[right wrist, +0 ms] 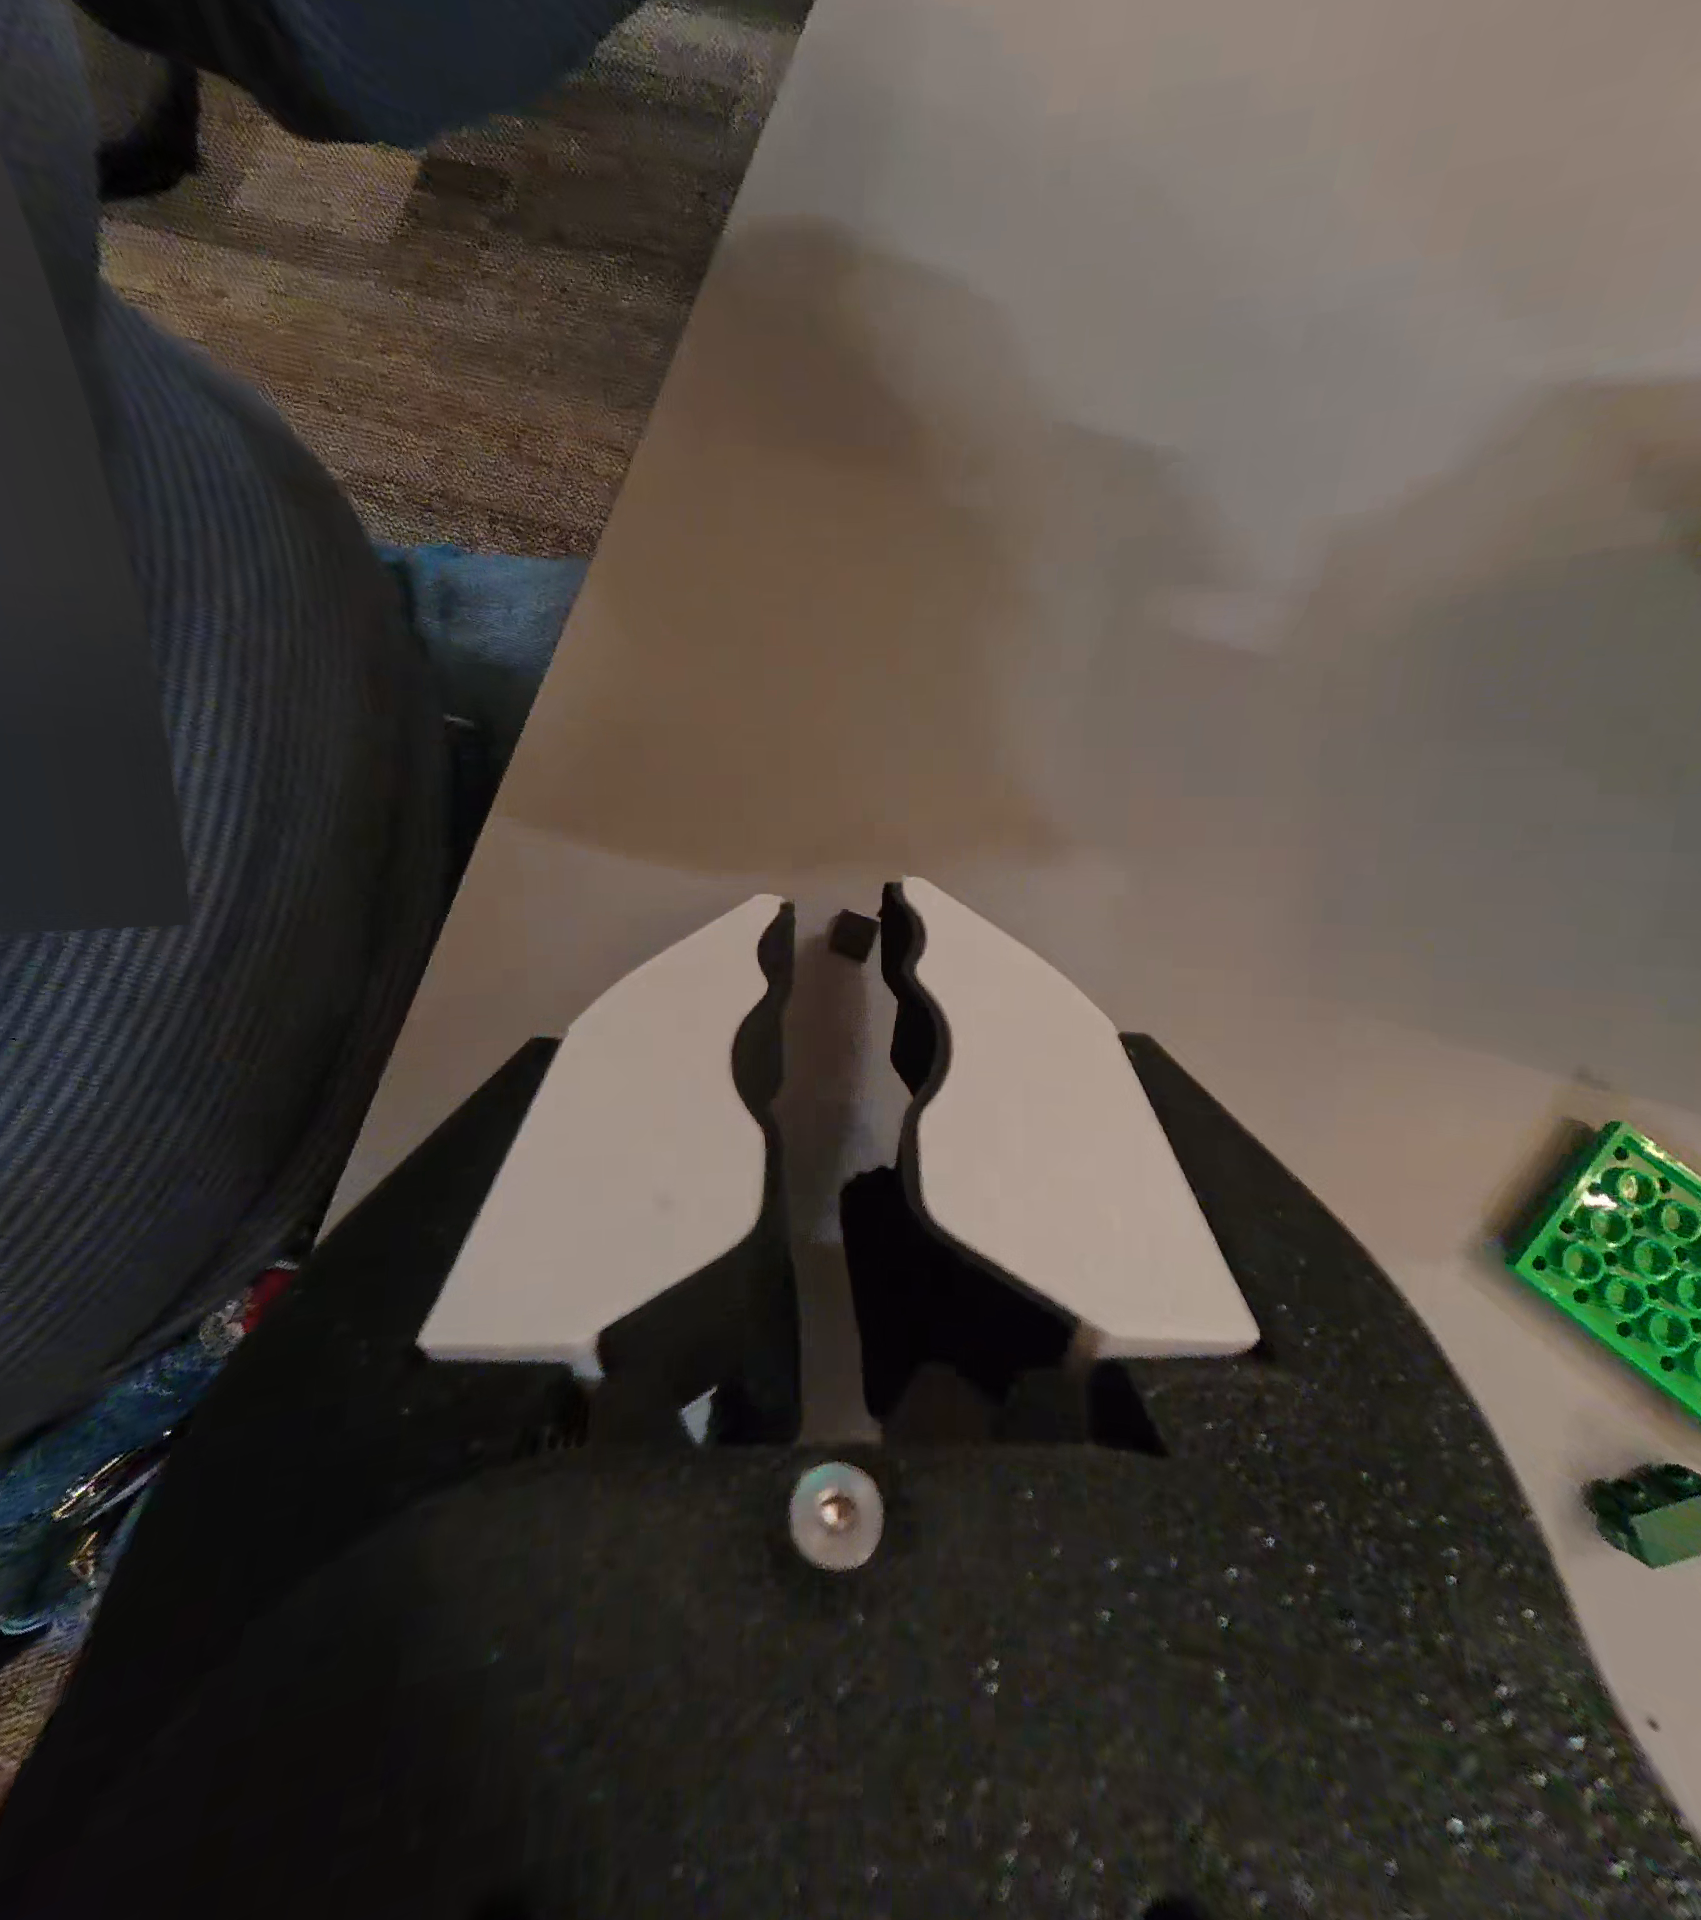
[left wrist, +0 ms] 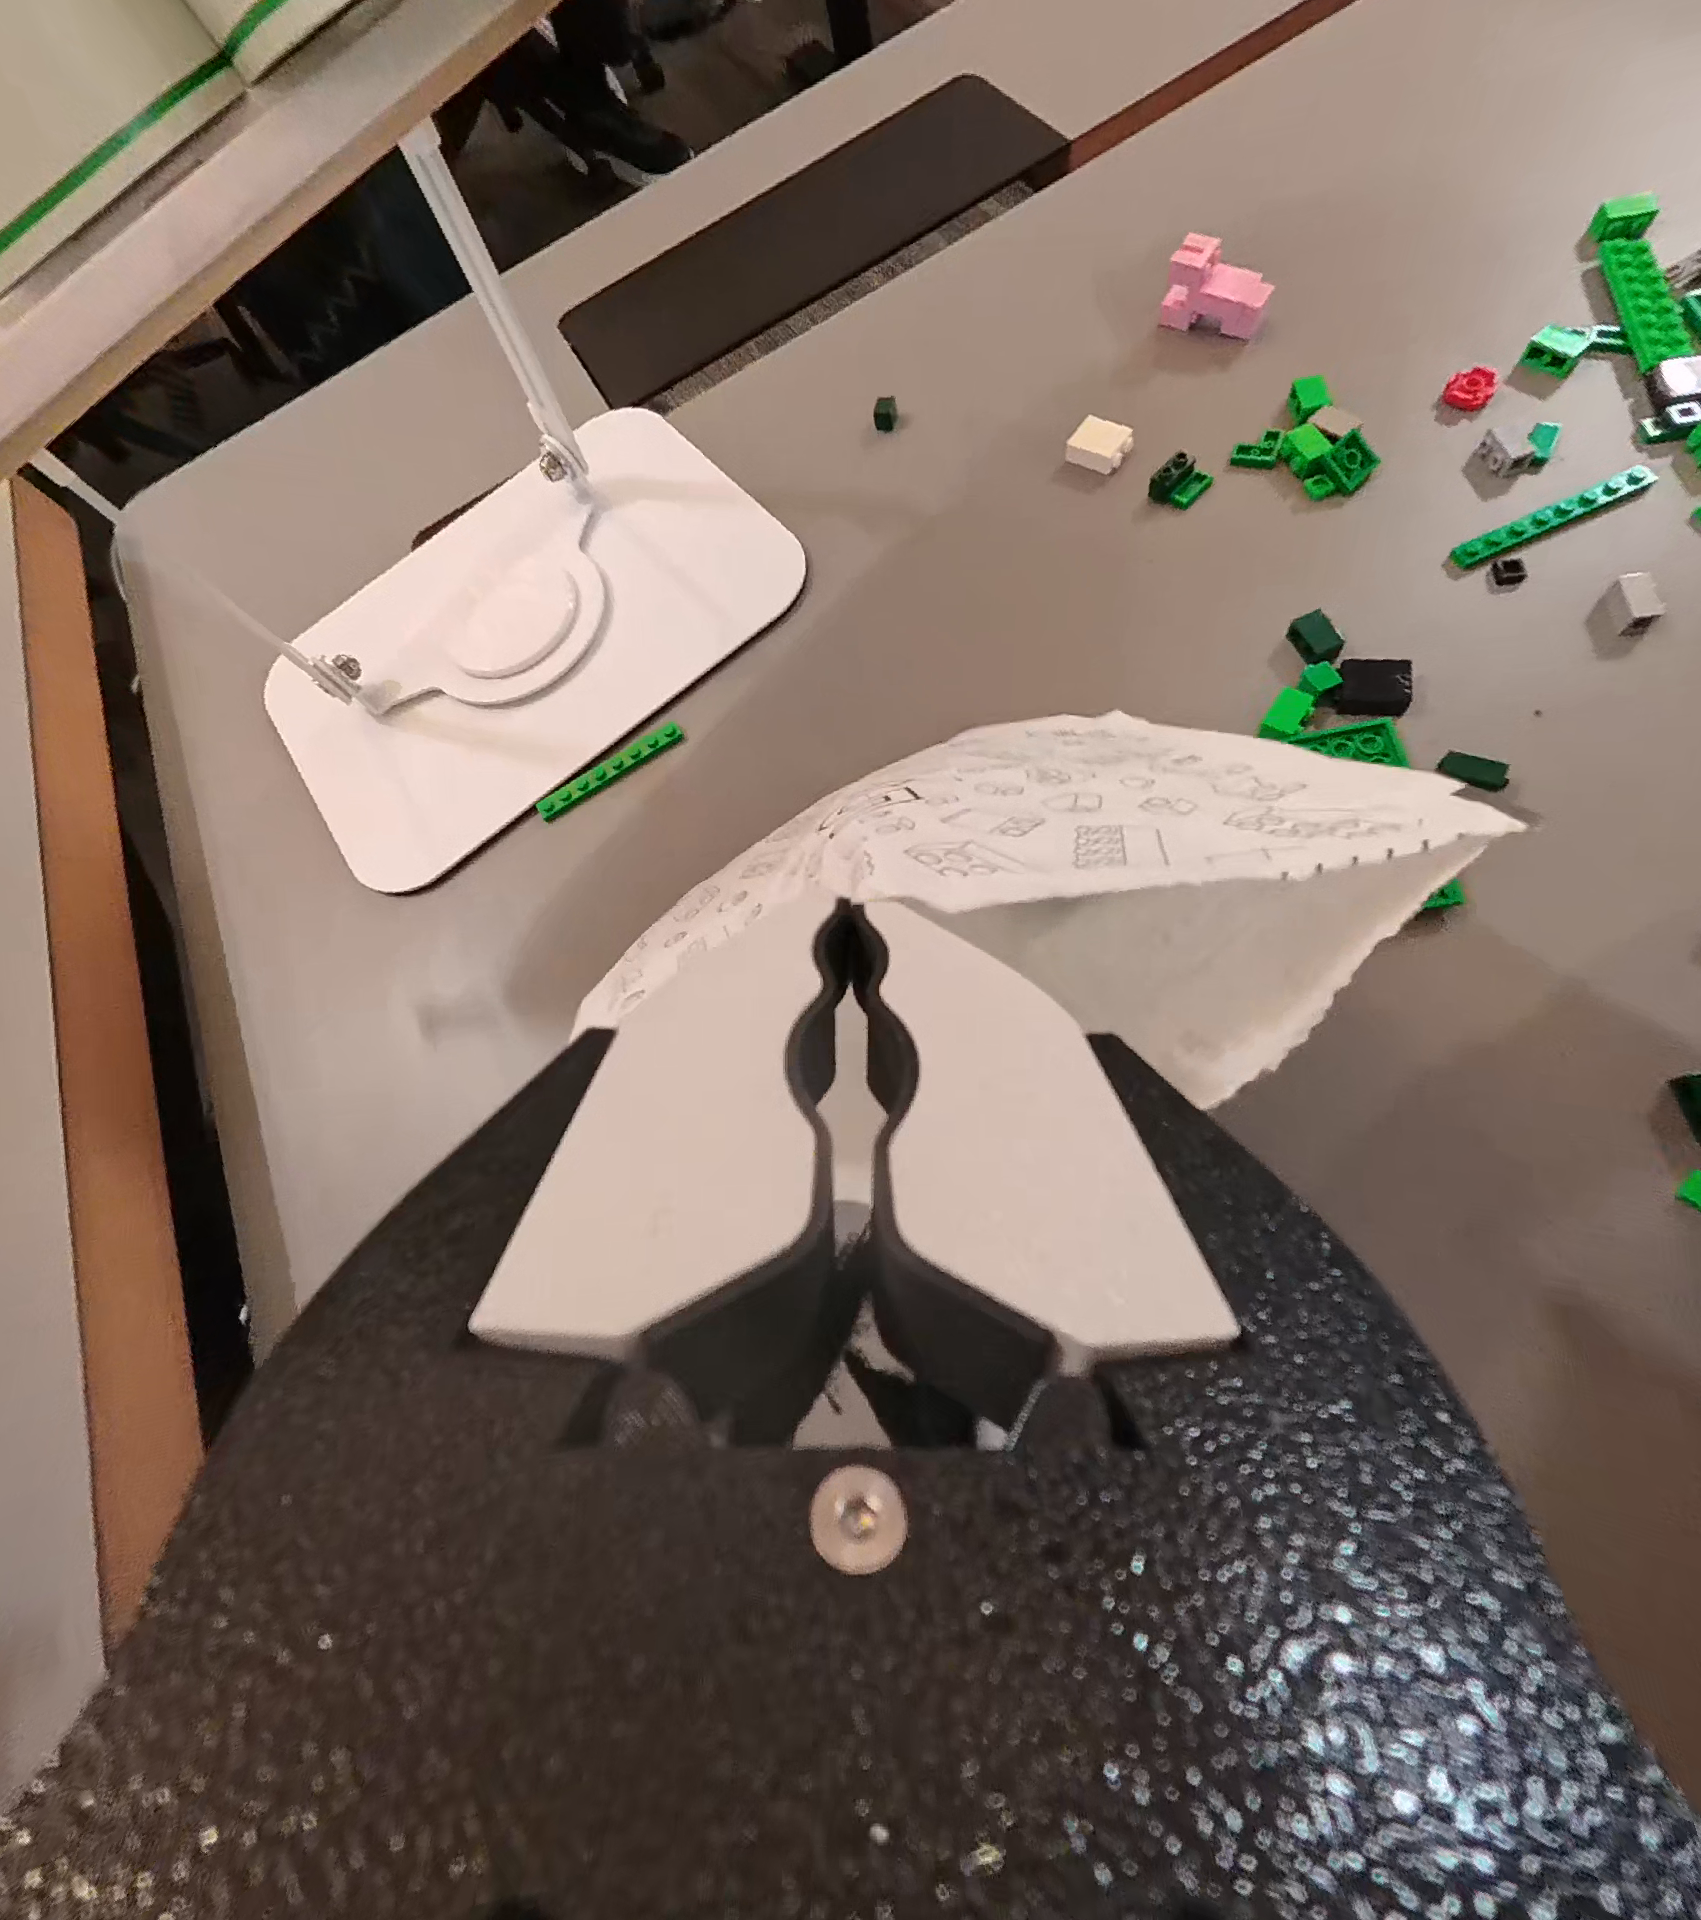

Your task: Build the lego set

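My left gripper (left wrist: pixel 851 920) is shut on the edge of a white paper bag (left wrist: pixel 1116 821) printed with line drawings of bricks, and holds it above the grey table (left wrist: pixel 981 582). Loose green, black, grey and white lego pieces (left wrist: pixel 1324 447) lie scattered at the right, with a pink built animal (left wrist: pixel 1215 291) behind them. My right gripper (right wrist: pixel 838 904) is open just above the table near its edge. A tiny black piece (right wrist: pixel 846 932) lies between its fingertips, apart from both. A green studded plate (right wrist: pixel 1687 1288) and a dark green brick (right wrist: pixel 1672 1522) lie to its right.
A white stand base (left wrist: pixel 534 644) with thin metal arms sits at the table's left, a long green plate (left wrist: pixel 609 774) beside it. The table edge (right wrist: pixel 617 520) runs diagonally, with a person's blue striped clothing (right wrist: pixel 202 987) and carpet beyond. Some 25 cm of space lies between my two pairs of fingers. Between my right fingertips and the green studded plate (right wrist: pixel 1687 1288) there is roughly 15 cm. From the left gripper's tips to the pink built animal (left wrist: pixel 1215 291) is close to 35 cm.
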Available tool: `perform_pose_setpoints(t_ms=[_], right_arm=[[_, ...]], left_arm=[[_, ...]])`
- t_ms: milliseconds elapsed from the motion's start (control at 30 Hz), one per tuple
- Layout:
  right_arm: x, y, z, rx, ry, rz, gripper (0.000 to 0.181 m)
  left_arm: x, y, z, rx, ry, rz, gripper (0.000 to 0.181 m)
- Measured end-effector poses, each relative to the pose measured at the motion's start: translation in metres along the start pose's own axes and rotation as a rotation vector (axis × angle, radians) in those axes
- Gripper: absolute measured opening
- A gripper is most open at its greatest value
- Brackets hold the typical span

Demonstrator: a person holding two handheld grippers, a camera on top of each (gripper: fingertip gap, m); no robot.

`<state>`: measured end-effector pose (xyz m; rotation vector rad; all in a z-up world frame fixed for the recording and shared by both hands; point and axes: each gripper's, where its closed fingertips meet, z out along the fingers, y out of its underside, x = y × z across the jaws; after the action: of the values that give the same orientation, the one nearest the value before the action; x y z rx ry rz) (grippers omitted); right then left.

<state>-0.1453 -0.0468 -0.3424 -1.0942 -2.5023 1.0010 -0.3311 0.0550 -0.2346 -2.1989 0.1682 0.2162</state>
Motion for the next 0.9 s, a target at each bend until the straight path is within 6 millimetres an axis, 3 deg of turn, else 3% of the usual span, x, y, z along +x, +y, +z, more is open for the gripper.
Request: perform_pose_setpoints(t_ms=[200, 433, 500, 633, 700, 900], right_arm=[[0.004, 0.012, 0.004, -0.063, 0.020, 0.025, 0.016], [0.008, 0.009, 0.004, -0.031, 0.040, 0.041, 0.008], [0.019, -0.011, -0.008, 0.060, 0.120, 0.023, 0.008], [0.062, -0.088, -0.062, 0.378, 0.422, 0.008, 0.007], [0.083, -0.108, -0.082, 0.432, 0.576, 0.005, 0.007], [0.128, -0.095, -0.086, 0.225, 0.838, 0.007, 0.007]], left_arm=[[0.005, 0.003, -0.002, -0.021, 0.016, 0.000, 0.000], [0.015, 0.004, -0.002, -0.053, 0.031, -0.002, 0.000], [0.017, 0.004, -0.003, -0.067, 0.032, -0.029, 0.000], [0.026, 0.000, -0.002, -0.100, 0.043, -0.086, 0.000], [0.032, -0.004, -0.002, -0.093, 0.050, -0.085, 0.000], [0.041, -0.011, -0.005, -0.072, 0.062, -0.065, 0.000]])
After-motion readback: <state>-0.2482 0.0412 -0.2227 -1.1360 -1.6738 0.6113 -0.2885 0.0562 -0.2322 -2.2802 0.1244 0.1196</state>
